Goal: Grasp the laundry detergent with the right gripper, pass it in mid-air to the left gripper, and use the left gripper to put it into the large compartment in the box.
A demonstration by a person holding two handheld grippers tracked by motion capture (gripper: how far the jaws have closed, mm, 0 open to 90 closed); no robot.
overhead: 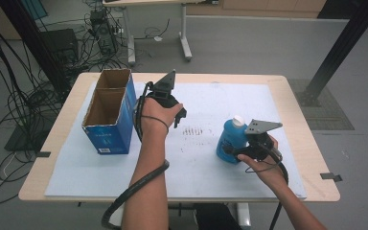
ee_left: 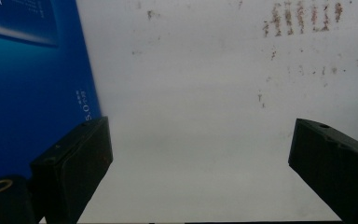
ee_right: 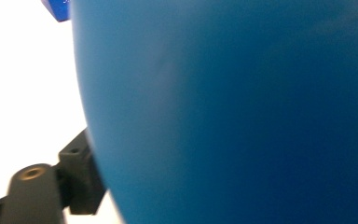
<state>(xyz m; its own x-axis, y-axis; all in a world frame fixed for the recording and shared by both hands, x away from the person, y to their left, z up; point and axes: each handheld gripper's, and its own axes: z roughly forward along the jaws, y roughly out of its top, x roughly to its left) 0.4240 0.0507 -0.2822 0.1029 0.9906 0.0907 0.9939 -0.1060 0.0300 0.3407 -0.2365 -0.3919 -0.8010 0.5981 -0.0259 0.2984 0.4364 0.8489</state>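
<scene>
High view, work surface: the white mat (overhead: pixel 124 172) covers the pale wooden table (overhead: pixel 316 158); faint rust-brown marks (overhead: pixel 193 130) lie at its middle.
Blue cardboard box with two open compartments (overhead: pixel 109 112): stands upright at your left, just beside the left gripper (overhead: pixel 170 103); both compartments look empty.
Blue rounded plastic bottle with a white cap (overhead: pixel 232 139): stands upright right of centre, well apart from the box.
Handling, judged: smooth curved plastic, likely slippery and slightly yielding; weight cannot be told, since the fill is hidden. Take hold across the belly, low enough that it will not tip.
Right gripper (overhead: pixel 233 152): your jaws straddle the bottle's body. In the right gripper view the blue wall lies against the left pad (ee_right: pixel 81 179); the other pad is hidden, so a full clamp cannot be confirmed.
Left gripper: in the left gripper view your jaws stand wide apart over bare mat, holding nothing.
</scene>
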